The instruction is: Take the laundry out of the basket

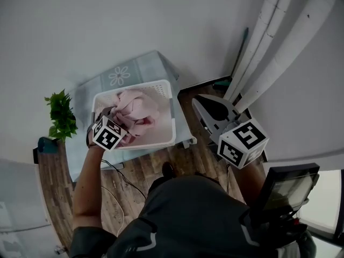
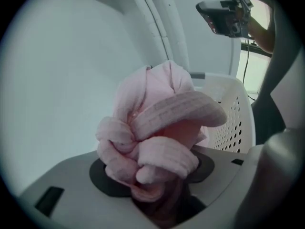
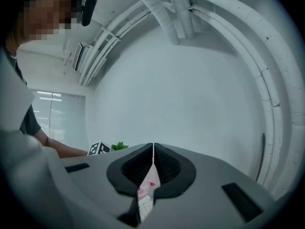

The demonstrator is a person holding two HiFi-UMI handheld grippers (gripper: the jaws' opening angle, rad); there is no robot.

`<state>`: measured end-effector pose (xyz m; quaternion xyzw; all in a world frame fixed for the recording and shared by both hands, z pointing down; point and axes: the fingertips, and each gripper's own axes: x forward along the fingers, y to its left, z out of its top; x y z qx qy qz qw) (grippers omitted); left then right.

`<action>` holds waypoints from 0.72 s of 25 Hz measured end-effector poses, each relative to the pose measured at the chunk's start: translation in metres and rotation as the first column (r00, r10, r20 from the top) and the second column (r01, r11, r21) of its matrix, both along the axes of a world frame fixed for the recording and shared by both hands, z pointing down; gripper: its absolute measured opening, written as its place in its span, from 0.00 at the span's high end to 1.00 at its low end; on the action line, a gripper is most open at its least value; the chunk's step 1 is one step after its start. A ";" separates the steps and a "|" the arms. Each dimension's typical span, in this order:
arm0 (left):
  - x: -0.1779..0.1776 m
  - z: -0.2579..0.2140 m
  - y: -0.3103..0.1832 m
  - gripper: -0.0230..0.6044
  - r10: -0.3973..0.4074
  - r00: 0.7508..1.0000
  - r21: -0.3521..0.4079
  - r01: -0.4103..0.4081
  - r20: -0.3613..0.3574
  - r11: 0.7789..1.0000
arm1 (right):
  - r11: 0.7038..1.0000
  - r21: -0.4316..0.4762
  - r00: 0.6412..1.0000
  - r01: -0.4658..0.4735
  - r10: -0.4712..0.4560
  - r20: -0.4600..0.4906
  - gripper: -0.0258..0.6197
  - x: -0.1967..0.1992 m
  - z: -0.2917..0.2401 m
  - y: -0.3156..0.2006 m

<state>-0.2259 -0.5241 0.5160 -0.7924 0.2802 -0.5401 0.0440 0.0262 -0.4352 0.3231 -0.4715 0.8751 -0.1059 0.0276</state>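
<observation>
Left gripper clamped on pink laundry, above basket

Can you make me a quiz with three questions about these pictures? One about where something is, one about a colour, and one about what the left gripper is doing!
1. Where is the white basket? A on the floor; B on the table with the flower cloth; C on a chair.
2. What colour is the laundry? A pink; B green; C black.
3. The left gripper is: A wide open and empty; B closed on the laundry; C out of sight.

Answers: 1 B, the basket stands on the cloth-covered table; 2 A, the bundle looks pink in both views; 3 B, the left gripper view shows its jaws pinching a pink bunch.
</observation>
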 end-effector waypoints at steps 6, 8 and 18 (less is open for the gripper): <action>-0.005 -0.070 0.011 0.52 -0.118 0.982 0.154 0.141 -0.149 0.978 | 0.997 0.035 0.998 0.066 -0.066 0.020 0.93 -0.004 -0.011 0.011; -0.008 -0.096 0.018 0.52 -0.157 0.961 0.204 0.205 -0.227 0.957 | 0.995 0.044 0.996 0.090 -0.091 0.025 0.93 -0.005 -0.013 0.015; -0.032 -0.196 0.077 0.52 -0.268 0.791 0.326 0.499 -0.550 0.803 | 0.975 0.067 0.976 0.213 -0.215 0.030 0.93 -0.012 -0.021 0.040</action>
